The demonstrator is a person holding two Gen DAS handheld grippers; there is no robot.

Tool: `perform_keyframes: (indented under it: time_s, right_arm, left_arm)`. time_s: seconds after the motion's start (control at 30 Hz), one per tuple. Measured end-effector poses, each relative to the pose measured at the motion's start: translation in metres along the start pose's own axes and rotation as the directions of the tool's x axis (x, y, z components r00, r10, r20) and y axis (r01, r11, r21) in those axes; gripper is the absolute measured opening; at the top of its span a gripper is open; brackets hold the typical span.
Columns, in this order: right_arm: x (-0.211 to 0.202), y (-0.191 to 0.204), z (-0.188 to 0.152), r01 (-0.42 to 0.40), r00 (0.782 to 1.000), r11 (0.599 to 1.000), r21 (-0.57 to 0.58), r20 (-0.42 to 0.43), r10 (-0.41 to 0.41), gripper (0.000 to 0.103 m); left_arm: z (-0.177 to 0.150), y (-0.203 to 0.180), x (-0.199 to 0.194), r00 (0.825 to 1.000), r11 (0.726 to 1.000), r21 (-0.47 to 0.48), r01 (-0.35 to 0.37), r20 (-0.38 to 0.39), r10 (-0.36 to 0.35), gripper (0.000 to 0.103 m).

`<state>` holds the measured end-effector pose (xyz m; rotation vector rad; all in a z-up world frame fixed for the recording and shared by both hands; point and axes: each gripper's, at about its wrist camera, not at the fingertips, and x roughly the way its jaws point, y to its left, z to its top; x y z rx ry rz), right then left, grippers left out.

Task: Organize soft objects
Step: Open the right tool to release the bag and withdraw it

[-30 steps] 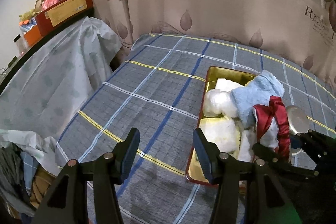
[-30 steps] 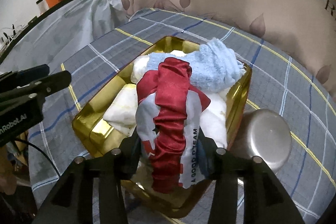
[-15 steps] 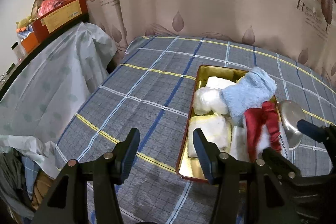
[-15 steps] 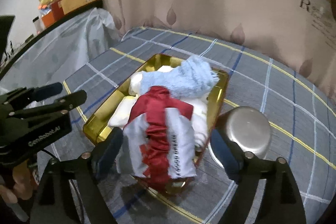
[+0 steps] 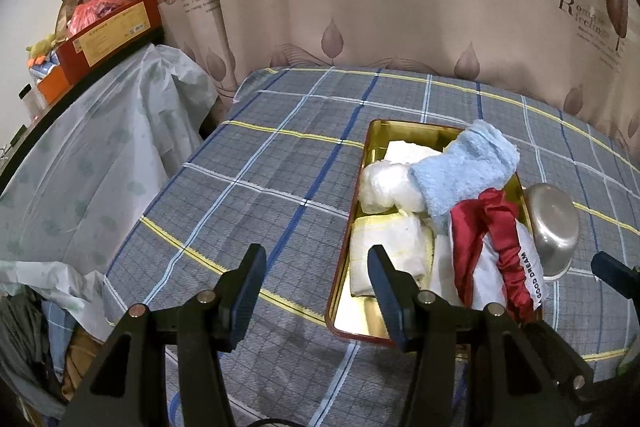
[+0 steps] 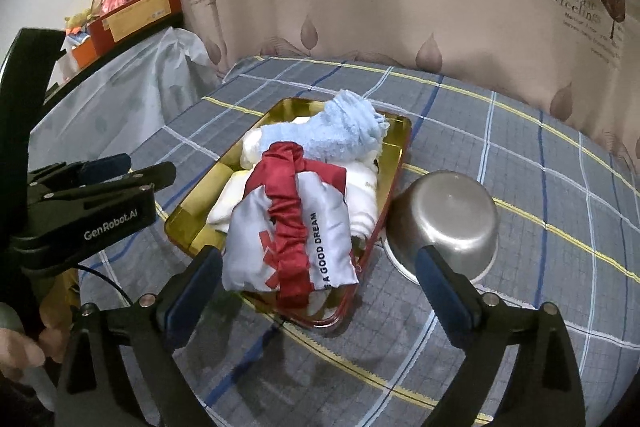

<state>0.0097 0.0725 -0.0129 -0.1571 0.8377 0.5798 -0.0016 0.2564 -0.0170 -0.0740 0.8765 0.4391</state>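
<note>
While its jaws are opening wide with nothing pressed between them, the right gripper (image 6: 318,269) hangs just near of the white-and-red drawstring pouch (image 6: 294,231), which lies in the gold tin tray (image 6: 182,227) against a blue towel (image 6: 340,137). Only this view shows a hand (image 6: 20,349) holding the half-open, empty left gripper (image 5: 316,285); a steel bowl (image 6: 444,217) touches the tray's right.

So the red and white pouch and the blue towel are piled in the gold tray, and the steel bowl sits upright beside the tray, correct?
Not quite: the steel bowl is turned upside down, its base facing up, as the right wrist view shows. The rest holds: the red and white pouch and the blue towel are piled in the gold tray, with the bowl beside the tray.
</note>
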Motion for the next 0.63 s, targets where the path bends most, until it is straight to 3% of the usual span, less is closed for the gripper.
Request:
perform_keyframes:
  time_s: [0.63]
  right_arm:
    - [-0.0004, 0.0039, -0.0021, -0.012, 1.000, 1.000, -0.010, -0.008, 0.011, 0.096]
  left_arm:
    - [0.0011, -0.0054, -0.0062, 0.999, 1.000, 0.005, 0.018, 0.026, -0.018, 0.054]
